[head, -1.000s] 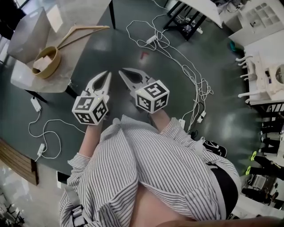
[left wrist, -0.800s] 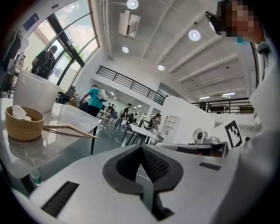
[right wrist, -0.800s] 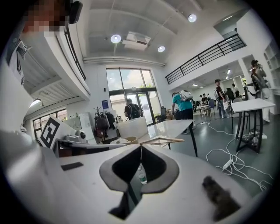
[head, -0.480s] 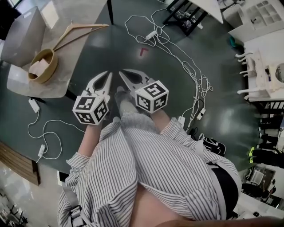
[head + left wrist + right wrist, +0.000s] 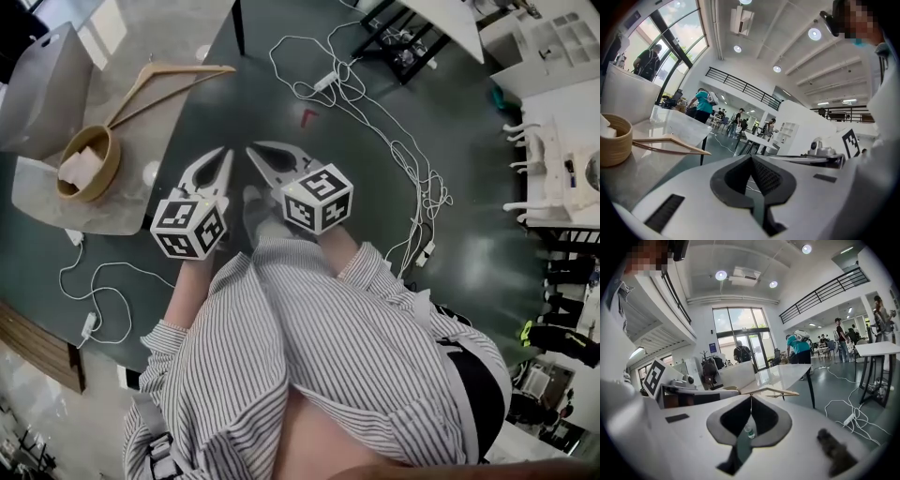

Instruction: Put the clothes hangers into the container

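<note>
- Grey container [image 5: 42, 89] at 10 o'clock in the head view, standing on the pale bench [image 5: 178, 28], hangerless as far as visible.
- Wooden bowl [image 5: 89, 161] just at 5 o'clock of the container, near the bench's edge, with a pale block inside.
- Wooden clothes hanger [image 5: 164, 80] flat on the bench at 1 o'clock of the bowl, outside the container, one arm tip poking past the bench edge.
- Left hand-held gripper [image 5: 225, 152] over the dark floor, at 5 o'clock of the hanger and apart from it; jaws pressed together, pinching nothing; same closed tips in its own view [image 5: 751, 157], with hanger [image 5: 670, 143] and bowl [image 5: 614, 140] at 10 o'clock.
- Right hand-held gripper [image 5: 251, 148] just beside the left one, tips near each other; jaws likewise pressed together and empty [image 5: 751, 398], hanger [image 5: 773, 391] ahead at 1 o'clock.
- White cables [image 5: 375, 122] strewn across the floor at 2 o'clock of both grippers.
</note>
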Tool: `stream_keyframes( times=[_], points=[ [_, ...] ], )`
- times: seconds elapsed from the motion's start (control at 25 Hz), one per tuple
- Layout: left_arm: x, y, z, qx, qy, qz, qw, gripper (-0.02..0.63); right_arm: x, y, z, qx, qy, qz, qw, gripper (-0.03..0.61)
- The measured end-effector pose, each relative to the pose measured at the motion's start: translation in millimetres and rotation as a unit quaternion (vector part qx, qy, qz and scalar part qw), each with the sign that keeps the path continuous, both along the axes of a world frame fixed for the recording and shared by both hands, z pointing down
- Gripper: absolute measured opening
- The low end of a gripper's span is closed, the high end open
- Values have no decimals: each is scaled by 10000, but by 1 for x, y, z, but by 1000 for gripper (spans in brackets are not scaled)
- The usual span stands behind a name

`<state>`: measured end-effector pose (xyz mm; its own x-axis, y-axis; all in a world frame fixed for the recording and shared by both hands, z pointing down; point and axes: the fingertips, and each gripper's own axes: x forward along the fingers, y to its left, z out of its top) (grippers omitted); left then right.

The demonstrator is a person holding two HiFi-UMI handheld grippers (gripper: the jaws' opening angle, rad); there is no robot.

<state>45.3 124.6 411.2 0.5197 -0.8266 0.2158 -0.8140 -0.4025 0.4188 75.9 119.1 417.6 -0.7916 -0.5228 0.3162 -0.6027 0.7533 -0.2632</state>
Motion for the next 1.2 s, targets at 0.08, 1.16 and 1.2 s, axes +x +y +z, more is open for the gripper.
stream_keyframes(
  times=[0.08, 1.16, 1.2],
  points=[
    [-1, -27, -2, -6, -11, -27, 10000, 11, -2, -28, -3, 10, -20, -37, 10000, 15],
    [-10, -213, 4, -210, -313, -644, 9972, 11, -19, -220, -3, -86, -285, -714, 9970, 15],
    [-12, -213, 5, -231, -309, -677, 9970, 11, -21, -219, -2, -99, -302, -750, 9967, 15]
  ],
)
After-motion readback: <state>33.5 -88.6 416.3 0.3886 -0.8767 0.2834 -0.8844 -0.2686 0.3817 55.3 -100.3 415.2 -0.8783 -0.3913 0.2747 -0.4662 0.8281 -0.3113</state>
